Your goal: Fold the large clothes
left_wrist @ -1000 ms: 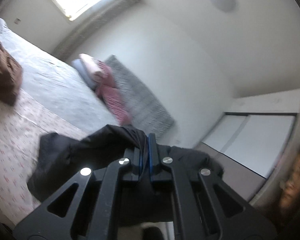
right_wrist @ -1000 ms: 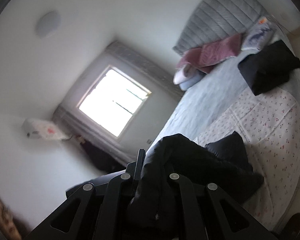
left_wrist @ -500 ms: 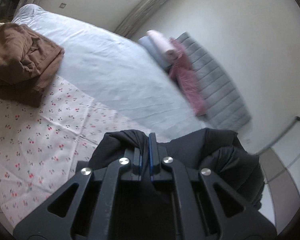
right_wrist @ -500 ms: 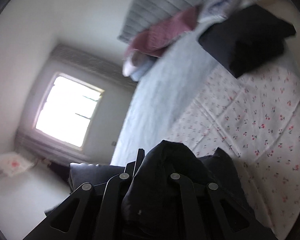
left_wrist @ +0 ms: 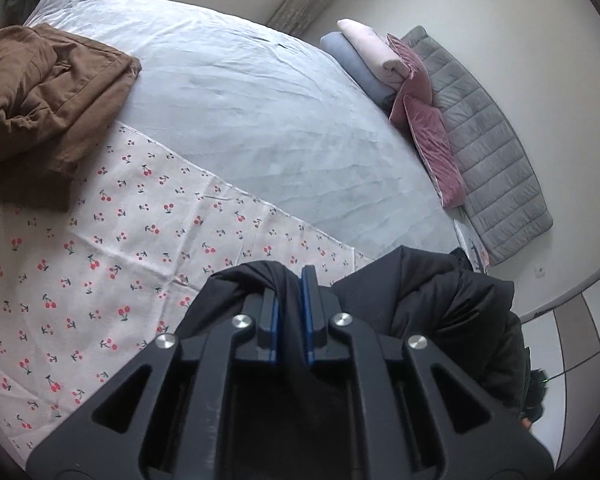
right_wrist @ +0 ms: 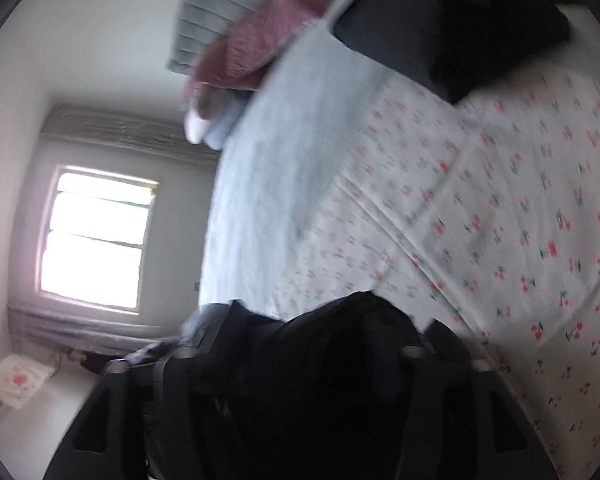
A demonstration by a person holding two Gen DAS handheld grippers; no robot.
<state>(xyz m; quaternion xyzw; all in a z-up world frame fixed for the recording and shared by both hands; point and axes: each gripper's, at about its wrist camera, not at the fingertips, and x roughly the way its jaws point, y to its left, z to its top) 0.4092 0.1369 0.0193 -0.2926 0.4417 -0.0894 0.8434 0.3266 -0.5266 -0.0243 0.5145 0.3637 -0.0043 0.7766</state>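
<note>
My left gripper (left_wrist: 288, 280) is shut on a fold of a black padded jacket (left_wrist: 452, 308), which bunches around and to the right of the fingers, above the cherry-print sheet (left_wrist: 100, 248). My right gripper (right_wrist: 312, 344) is shut on the same black jacket (right_wrist: 340, 360), which drapes over the fingers and hides them; this view is blurred. A folded brown garment (left_wrist: 44, 92) lies on the bed at the far left. A folded black garment (right_wrist: 452, 28) lies at the far right of the bed.
The bed has a pale blue cover (left_wrist: 260, 112) beyond the cherry sheet. Pillows (left_wrist: 384, 64) and a grey quilted headboard (left_wrist: 496, 152) stand at its head. A window (right_wrist: 96, 236) is on the far wall. Tiled floor (left_wrist: 572, 340) shows at right.
Both grippers have tilted down toward the bed with the black jacket still held; the views swung from wall and ceiling to the sheet.
</note>
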